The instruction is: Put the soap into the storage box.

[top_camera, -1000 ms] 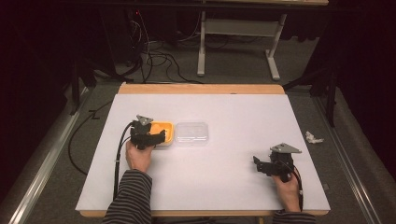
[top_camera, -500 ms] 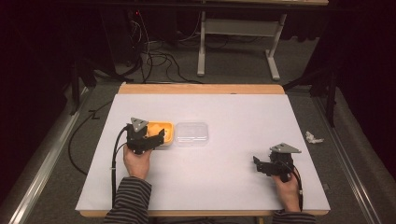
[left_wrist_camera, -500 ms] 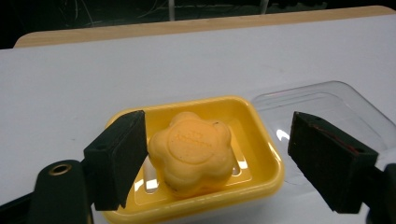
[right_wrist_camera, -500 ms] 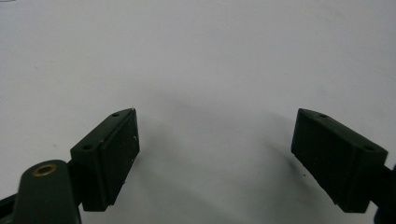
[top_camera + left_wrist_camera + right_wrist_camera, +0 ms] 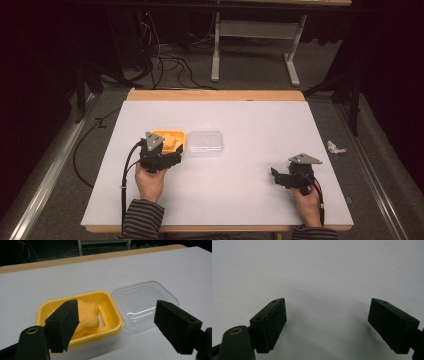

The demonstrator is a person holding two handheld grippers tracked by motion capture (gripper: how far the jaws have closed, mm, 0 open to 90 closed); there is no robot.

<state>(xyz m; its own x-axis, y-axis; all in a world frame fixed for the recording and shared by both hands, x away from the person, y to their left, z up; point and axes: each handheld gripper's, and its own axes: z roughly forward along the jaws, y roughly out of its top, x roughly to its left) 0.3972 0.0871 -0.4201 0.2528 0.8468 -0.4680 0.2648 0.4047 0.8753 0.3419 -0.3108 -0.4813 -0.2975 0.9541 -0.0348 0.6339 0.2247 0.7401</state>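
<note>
Now the left gripper (image 5: 167, 156) has drawn back slightly from the yellow tray (image 5: 105, 300), fingers apart like the right gripper's (image 5: 327, 325), suggesting a release.

Obstacles on the table (image 5: 240, 200): a yellow tray (image 5: 110, 315) holding an orange block (image 5: 87, 315), with a clear lid (image 5: 145, 302) just beside it, left of centre. The left gripper (image 5: 115, 322) stands wide apart directly before them. Surface toward the far, right and near edges offers unobstructed passage.
</note>
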